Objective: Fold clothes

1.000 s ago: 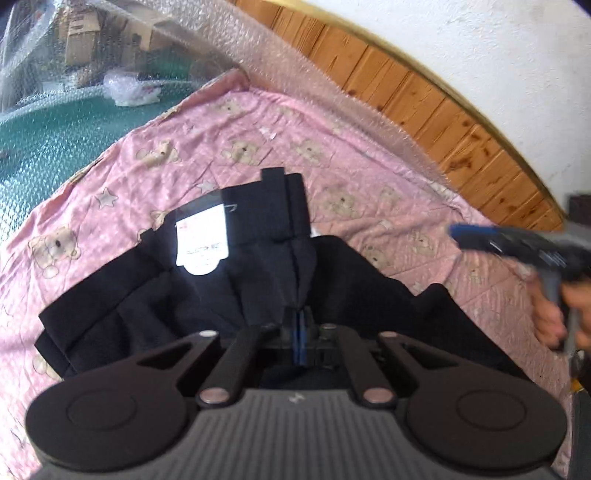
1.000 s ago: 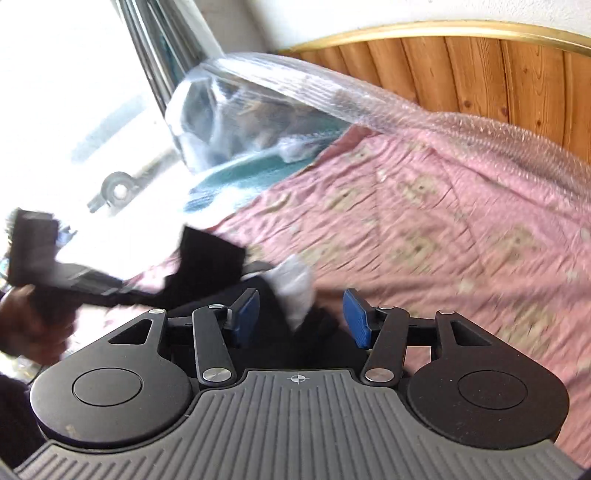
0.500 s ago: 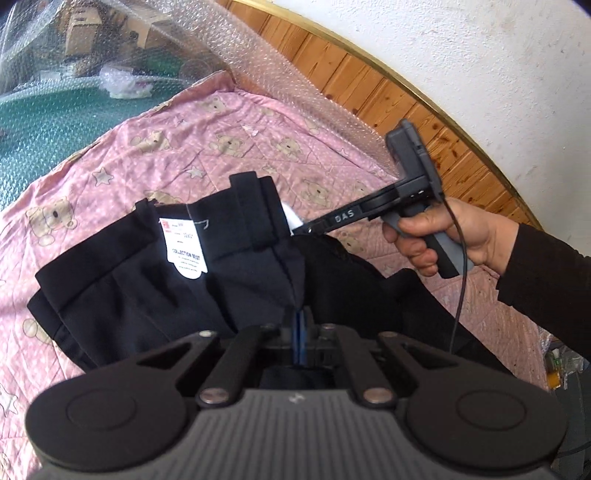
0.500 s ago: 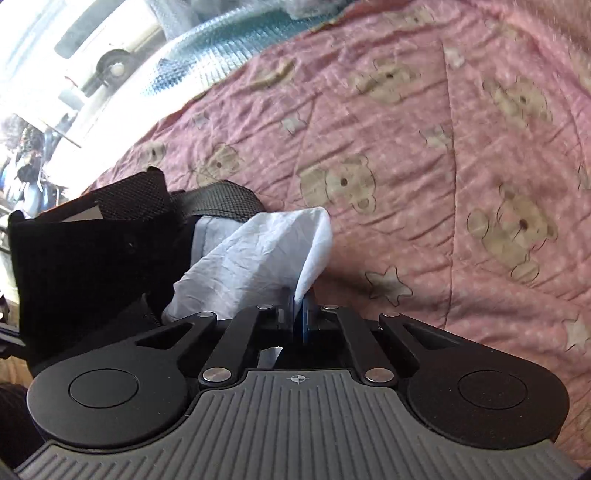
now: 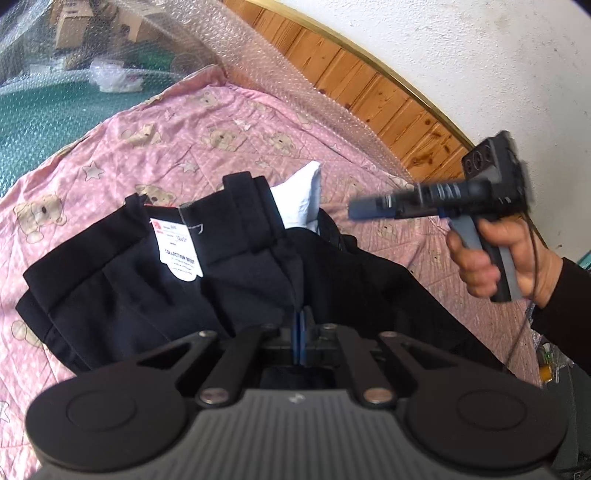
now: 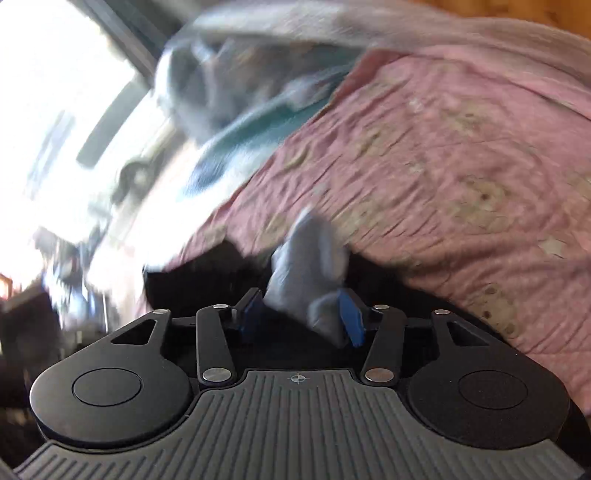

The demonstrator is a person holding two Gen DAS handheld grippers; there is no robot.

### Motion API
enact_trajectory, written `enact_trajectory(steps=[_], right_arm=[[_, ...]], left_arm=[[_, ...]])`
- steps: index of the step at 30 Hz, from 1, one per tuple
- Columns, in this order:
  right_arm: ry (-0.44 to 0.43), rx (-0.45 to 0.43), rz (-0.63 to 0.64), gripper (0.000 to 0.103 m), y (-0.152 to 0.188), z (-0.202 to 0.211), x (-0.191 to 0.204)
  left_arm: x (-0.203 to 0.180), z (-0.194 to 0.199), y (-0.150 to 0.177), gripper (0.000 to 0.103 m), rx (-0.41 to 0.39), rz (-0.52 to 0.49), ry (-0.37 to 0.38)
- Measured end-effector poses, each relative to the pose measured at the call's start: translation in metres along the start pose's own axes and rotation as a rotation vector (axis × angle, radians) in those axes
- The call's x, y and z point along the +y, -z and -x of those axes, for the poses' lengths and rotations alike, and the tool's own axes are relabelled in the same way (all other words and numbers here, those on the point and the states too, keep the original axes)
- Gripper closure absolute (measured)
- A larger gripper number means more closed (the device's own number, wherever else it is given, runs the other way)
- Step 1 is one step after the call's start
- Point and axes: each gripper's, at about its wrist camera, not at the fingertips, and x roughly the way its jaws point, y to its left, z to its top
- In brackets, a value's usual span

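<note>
**Inspector:** Position of the garment?

**Observer:** The dark trousers (image 5: 229, 266) lie partly folded on the pink bedspread (image 5: 177, 147), waistband towards the headboard (image 5: 373, 92), a paper tag (image 5: 177, 251) on top. A white pocket lining (image 5: 299, 195) sticks out past the waistband.

**Inspector:** The grippers?

**Observer:** The left gripper (image 5: 298, 334) has its pads pressed together on a ridge of the trouser cloth at the near side. The right gripper (image 6: 301, 317) has just been opening; its jaws stand apart with the white lining between them. That view is blurred, so I cannot say whether a pad touches the lining, but it is not clamped. From the left view the right gripper hangs above the bed, clear of the trousers, in the person's hand (image 5: 502, 258).

**Inspector:** Recommendation for the step in hand?

**Observer:** In my judgement the lining needs tucking flat under the waistband before any further fold, or it will bulge. The left gripper should keep the cloth pinned taut while the right works. The fabric looks limp and will likely slide on the bedspread if pulled sideways.

**Inspector:** Containers?

**Observer:** None in use. Beyond the bed, cardboard boxes (image 5: 70, 22) sit behind bubble wrap (image 5: 177, 40); their contents cannot be made out.
</note>
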Motion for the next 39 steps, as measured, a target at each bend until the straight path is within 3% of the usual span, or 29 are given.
enact_trajectory(steps=[2,6,7,8,10,13,15,16,19,20,21,22,23,24,28,30,31,32,34,35,36,37,39], right_arm=[[0.068,0.032,-0.072,0.05,-0.017,-0.013,-0.028],[0.101,0.208,-0.04,0.051,-0.03,-0.074,-0.03],[0.12,0.235,-0.006,0.071,-0.03,-0.085,-0.023],[0.148,0.237,0.046,0.097,-0.025,-0.087,-0.01],[0.222,0.15,0.159,0.1,-0.027,-0.072,0.019],[0.346,-0.119,0.452,0.101,-0.013,-0.002,0.085],[0.425,-0.175,0.606,0.101,0.017,0.017,0.106],[0.452,-0.152,0.649,0.098,0.03,0.019,0.108],[0.462,0.106,0.473,0.081,0.042,-0.013,0.055],[0.458,0.143,0.412,0.08,0.042,-0.017,0.042],[0.437,0.108,0.367,0.077,0.034,-0.012,0.039],[0.417,0.073,0.322,0.07,0.027,-0.006,0.036],[0.392,0.044,0.283,0.056,0.017,-0.003,0.034],[0.36,0.026,0.264,0.053,0.005,-0.004,0.036],[0.259,0.002,0.238,0.049,-0.031,-0.032,0.045],[0.256,0.041,0.217,0.054,-0.039,-0.059,0.037],[0.247,0.077,0.201,0.077,-0.043,-0.075,0.033],[0.192,0.121,0.172,0.094,-0.042,-0.09,0.031],[-0.005,0.109,0.095,0.088,-0.042,-0.095,0.036],[-0.103,0.084,0.056,0.08,-0.043,-0.092,0.04],[-0.202,0.06,0.016,0.067,-0.044,-0.09,0.044],[-0.234,0.035,-0.009,0.05,-0.045,-0.084,0.044],[-0.019,-0.014,0.003,0.049,-0.047,-0.064,0.028]], left_arm=[[0.0,-0.001,0.0,0.101,-0.003,0.002,-0.003],[-0.005,0.001,-0.002,0.101,-0.017,0.002,-0.009],[-0.006,0.001,-0.003,0.101,-0.02,0.002,-0.009],[-0.007,0.001,-0.003,0.101,-0.023,0.002,-0.008],[-0.007,0.002,-0.004,0.101,-0.028,0.003,-0.006],[-0.002,0.002,-0.004,0.101,-0.035,0.017,0.005],[0.006,-0.003,-0.002,0.101,-0.02,0.05,0.021],[0.009,-0.007,-0.001,0.101,-0.009,0.068,0.031],[0.015,-0.015,-0.001,0.101,0.015,0.09,0.05],[0.015,-0.016,-0.002,0.101,0.017,0.081,0.054],[0.013,-0.015,-0.003,0.101,0.012,0.067,0.06],[0.012,-0.015,-0.005,0.101,0.007,0.057,0.063],[0.012,-0.015,-0.006,0.1,0.003,0.054,0.066],[0.011,-0.014,-0.008,0.1,-0.001,0.052,0.068],[0.006,-0.013,-0.012,0.1,-0.013,0.045,0.064],[0.003,-0.012,-0.015,0.1,-0.024,0.048,0.065],[0.001,-0.012,-0.017,0.1,-0.031,0.048,0.066],[-0.001,-0.011,-0.019,0.1,-0.04,0.048,0.069],[-0.004,-0.011,-0.025,0.1,-0.057,0.042,0.072],[-0.006,-0.011,-0.029,0.1,-0.065,0.036,0.074],[-0.007,-0.01,-0.032,0.099,-0.072,0.032,0.077],[-0.007,-0.01,-0.036,0.099,-0.078,0.031,0.082],[-0.008,-0.011,-0.043,0.099,-0.085,0.034,0.103]])
